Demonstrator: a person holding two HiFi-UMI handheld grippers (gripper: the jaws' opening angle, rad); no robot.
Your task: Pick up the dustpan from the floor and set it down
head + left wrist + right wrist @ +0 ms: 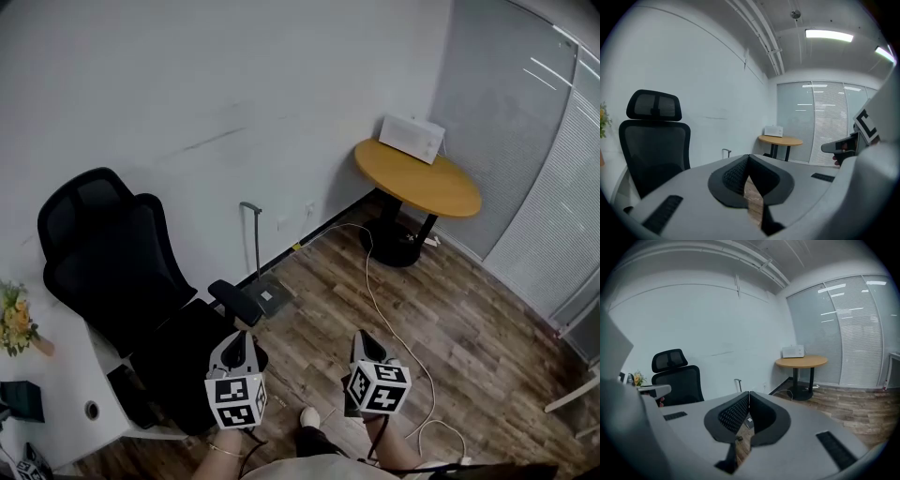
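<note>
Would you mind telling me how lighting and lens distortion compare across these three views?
Head view: soft, even light, glare streaks on the glass wall. Left gripper view: strong fisheye with a black rim, ceiling lamp blown out. Right gripper view: same fisheye, lamp reflections on that glass.

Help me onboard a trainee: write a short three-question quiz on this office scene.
1. True or false: the dustpan rests on the floor beside the black chair.
2. What sits on the round table? A. a white box; B. a plant; C. a mug.
3. Fill in: the left tool and the right tool are both ____, with nothing between their jaws.

Key: 1 true; 2 A; 3 shut.
</note>
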